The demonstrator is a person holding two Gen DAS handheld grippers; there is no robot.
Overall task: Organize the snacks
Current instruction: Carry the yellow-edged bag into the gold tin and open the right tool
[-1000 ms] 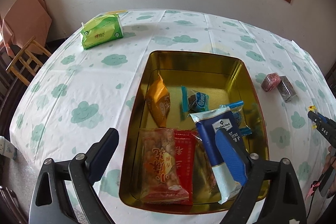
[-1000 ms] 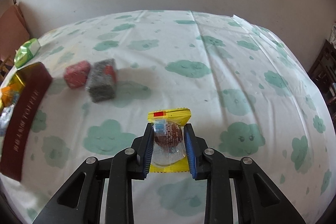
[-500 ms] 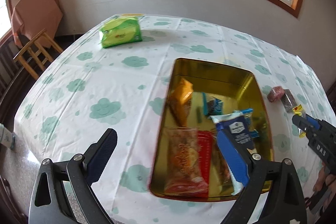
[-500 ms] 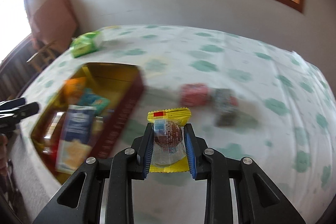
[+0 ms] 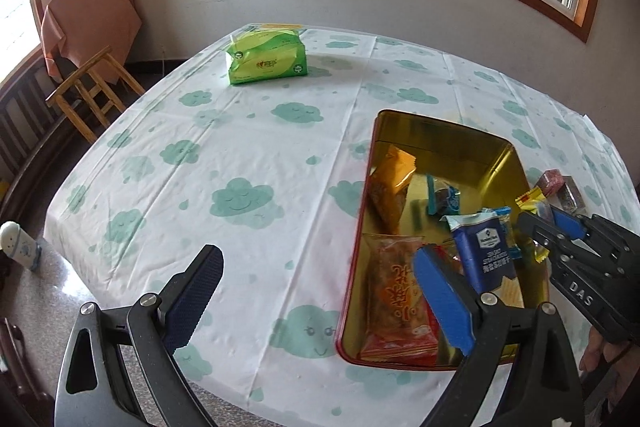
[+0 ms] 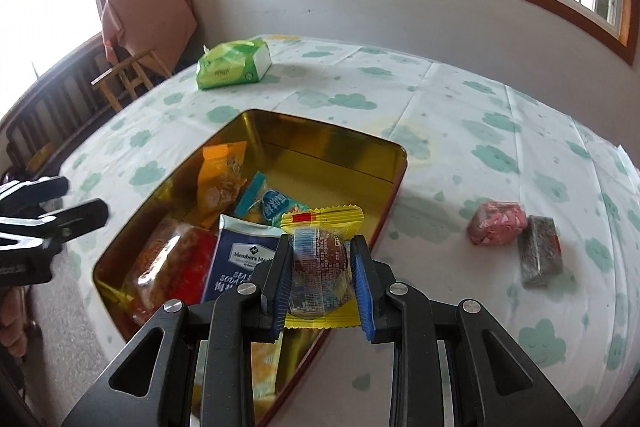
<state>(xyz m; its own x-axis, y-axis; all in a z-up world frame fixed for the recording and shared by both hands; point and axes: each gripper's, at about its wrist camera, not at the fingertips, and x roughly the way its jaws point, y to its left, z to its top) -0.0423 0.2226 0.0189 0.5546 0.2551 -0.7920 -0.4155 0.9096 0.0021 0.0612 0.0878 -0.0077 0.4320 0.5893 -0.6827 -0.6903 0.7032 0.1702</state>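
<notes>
The right gripper (image 6: 320,283) is gripping a yellow-edged snack packet (image 6: 320,263), its jaws closed on the clear middle of the wrapper around a round brown sweet, and is holding it above the near right rim of the gold tin (image 6: 344,147). The left gripper (image 5: 316,295) is hanging with its jaws wide apart and holding nothing, over the tablecloth (image 5: 240,155) just left of the tin's near corner. Inside the tin, a navy cracker packet (image 6: 236,267), a red-and-clear snack bag (image 6: 172,267), an orange packet (image 6: 218,179) and a blue-wrapped sweet (image 6: 272,203) are crowding the near half, while the far half is showing bare gold floor. To do the placing well, the packet should travel further inward past the rim before release, ideally toward that bare far half, and go low so the light wrapper does not bounce out. A pink wrapped block (image 6: 498,223) and a grey wrapped block (image 6: 540,255) are lying on the cloth to the right of the tin, not yet collected. A green tissue pack (image 6: 234,67) is sitting beyond the tin.
</notes>
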